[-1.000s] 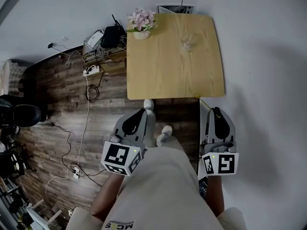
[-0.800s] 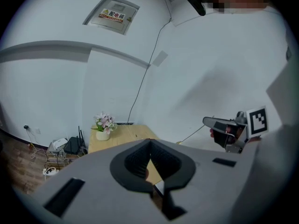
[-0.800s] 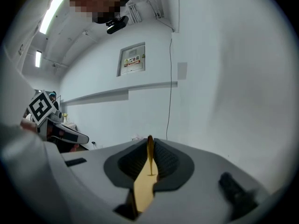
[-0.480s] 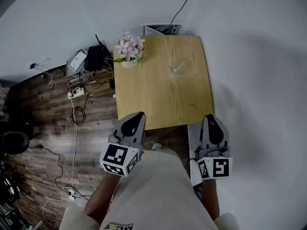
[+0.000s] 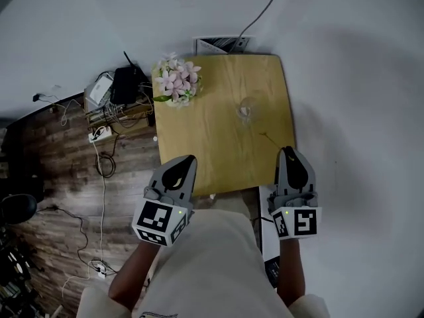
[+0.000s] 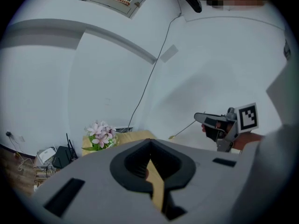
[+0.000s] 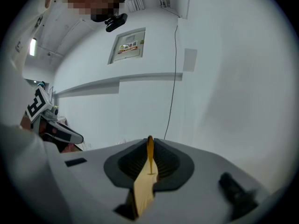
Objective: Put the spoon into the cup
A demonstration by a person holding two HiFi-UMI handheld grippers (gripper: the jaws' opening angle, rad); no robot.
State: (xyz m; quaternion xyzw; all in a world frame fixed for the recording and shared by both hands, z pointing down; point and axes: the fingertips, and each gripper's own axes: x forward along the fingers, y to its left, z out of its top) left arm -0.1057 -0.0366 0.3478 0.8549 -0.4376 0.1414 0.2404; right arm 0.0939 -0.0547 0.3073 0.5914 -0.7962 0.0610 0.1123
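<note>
A clear glass cup (image 5: 246,109) stands on the wooden table (image 5: 205,144), toward its right side. My right gripper (image 5: 287,152) hovers over the table's near right corner, shut on a thin golden spoon (image 5: 268,138) that points from its tip toward the cup. The spoon's handle (image 7: 150,154) runs between the jaws in the right gripper view, and the left gripper view catches the spoon (image 6: 184,129) sticking out of the right gripper (image 6: 202,118). My left gripper (image 5: 185,160) is over the table's near left edge, shut with nothing in it.
A pot of pink flowers (image 5: 175,79) sits on the table's far left corner. A router and tangled cables (image 5: 119,88) lie on the wooden floor to the left. White wall runs behind and to the right of the table, with a cord (image 5: 262,8) hanging down it.
The table has come closer. Both grippers, which hung short of its near edge, now reach over that edge, and the spoon tip is nearer the cup.
</note>
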